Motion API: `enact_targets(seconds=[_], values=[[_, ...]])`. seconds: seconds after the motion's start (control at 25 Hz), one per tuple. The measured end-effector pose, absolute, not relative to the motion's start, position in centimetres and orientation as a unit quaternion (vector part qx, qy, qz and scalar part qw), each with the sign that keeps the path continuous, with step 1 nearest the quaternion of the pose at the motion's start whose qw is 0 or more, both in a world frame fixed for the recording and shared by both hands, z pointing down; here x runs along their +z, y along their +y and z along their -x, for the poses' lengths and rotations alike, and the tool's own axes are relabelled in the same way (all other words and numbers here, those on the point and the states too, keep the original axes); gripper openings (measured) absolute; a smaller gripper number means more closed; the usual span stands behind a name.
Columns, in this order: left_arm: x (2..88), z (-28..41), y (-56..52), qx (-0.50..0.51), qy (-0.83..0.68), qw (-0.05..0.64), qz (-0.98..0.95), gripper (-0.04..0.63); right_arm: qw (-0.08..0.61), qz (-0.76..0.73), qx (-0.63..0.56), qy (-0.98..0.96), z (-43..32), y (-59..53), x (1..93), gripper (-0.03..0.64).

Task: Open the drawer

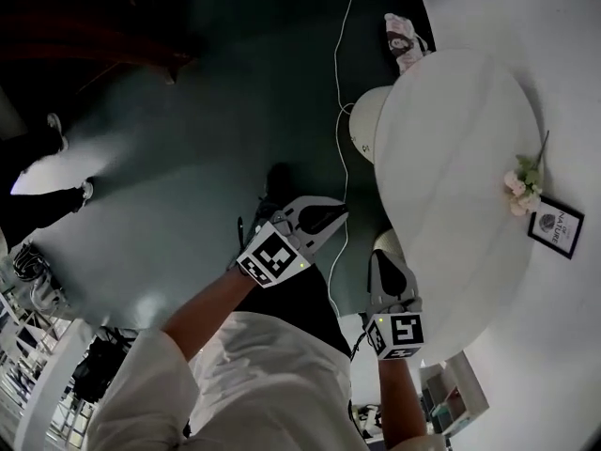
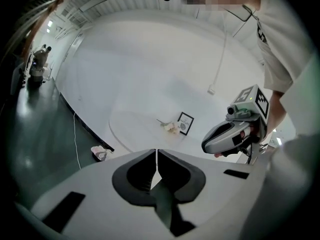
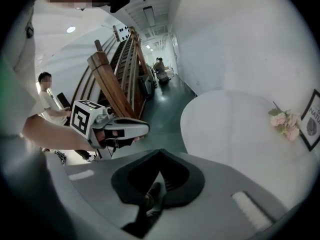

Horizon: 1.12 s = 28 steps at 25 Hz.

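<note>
White low cabinet (image 1: pixel 458 395), partly seen, beside table (image 1: pixel 451 158)

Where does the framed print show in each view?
Head view: print at right edge, lower right of the flowers.
Left gripper view: print at centre, just right of the flowers.
Right gripper view: print cut by right edge, right of the flowers.
Shared landmark: the flowers.

The right gripper (image 3: pixel 160 153), jaws together and empty, faces a round table (image 3: pixel 230 129) with flowers (image 3: pixel 285 123); the left gripper (image 3: pixel 142 129) is beside it.
</note>
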<state>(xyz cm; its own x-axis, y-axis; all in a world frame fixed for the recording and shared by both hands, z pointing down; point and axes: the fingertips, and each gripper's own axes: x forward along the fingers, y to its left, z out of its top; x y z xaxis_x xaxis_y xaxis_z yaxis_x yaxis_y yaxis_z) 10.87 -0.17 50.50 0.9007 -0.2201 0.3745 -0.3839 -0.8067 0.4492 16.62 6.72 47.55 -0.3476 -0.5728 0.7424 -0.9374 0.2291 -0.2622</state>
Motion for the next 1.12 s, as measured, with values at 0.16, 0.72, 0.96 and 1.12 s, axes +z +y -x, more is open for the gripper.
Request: enact_targets(seconds=[0.16,0.72,0.96,1.12], values=[[53.8,-11.7,-0.6,0.161,-0.149,0.252,-0.943,0.008,0.264,-0.509,0.357,-0.737,-15.3,6.3,50.8,0.011],[62.8,-14.8,-2.2,0.126,-0.111,0.256,-0.952,0.043,0.3,-0.508,0.343,-0.731,-12.9,5.7,58.4,0.011],[67.5,-17.3,-2.3,0.116,-0.098,0.272,-0.95,0.049,0.306,-0.524,0.351,-0.713,-14.0,5.5,62.1,0.011],[70.1,-18.6,-2.5,0.107,-0.095,0.298,-0.944,0.077,0.292,-0.535,0.383,-0.695,-13.6,6.0,63.9,0.012]])
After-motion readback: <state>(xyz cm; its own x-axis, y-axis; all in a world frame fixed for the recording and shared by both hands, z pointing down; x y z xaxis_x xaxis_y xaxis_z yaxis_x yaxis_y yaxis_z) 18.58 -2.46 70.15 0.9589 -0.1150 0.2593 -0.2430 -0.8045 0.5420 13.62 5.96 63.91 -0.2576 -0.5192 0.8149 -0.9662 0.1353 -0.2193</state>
